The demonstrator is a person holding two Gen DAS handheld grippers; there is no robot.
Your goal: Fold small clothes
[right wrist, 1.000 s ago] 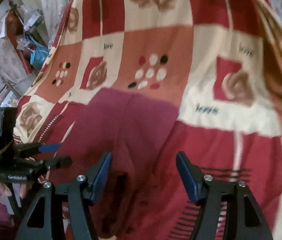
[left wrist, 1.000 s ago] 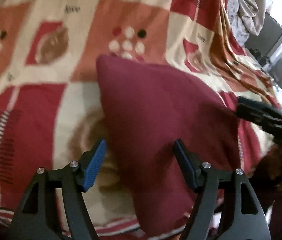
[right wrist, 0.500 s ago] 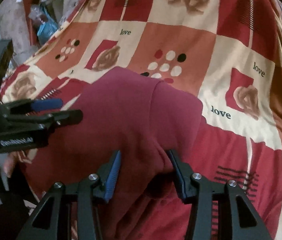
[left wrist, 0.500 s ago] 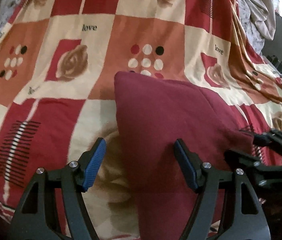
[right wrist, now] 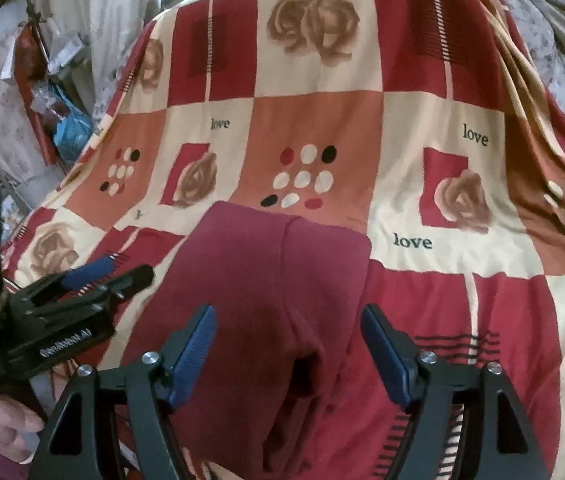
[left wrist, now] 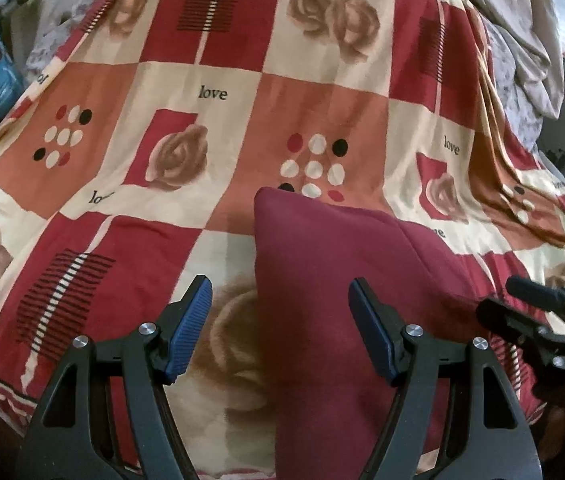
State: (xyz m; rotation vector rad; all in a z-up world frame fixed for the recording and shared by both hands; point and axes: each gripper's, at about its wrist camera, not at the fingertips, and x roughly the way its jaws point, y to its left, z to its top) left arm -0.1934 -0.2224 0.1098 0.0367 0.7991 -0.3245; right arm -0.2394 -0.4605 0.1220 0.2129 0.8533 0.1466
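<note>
I see the left gripper (left wrist: 280, 326) spread wide, empty, above the maroon garment (left wrist: 322, 280); the right gripper (right wrist: 288, 350) likewise spread, straddling its fold on the bedspread (right wrist: 422, 272).

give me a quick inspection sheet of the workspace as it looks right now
surface: patchwork bedspread in red, cream and orange, with roses and "love" print
job's things: maroon garment lying on the bedspread, folded over, a seam down its middle
clutter: blue bag and piled items off the left edge
grippers: left gripper open above the garment's left edge; right gripper open over its near part, holding nothing
cables: nothing seen
surroundings: pale cloth heap at far right
</note>
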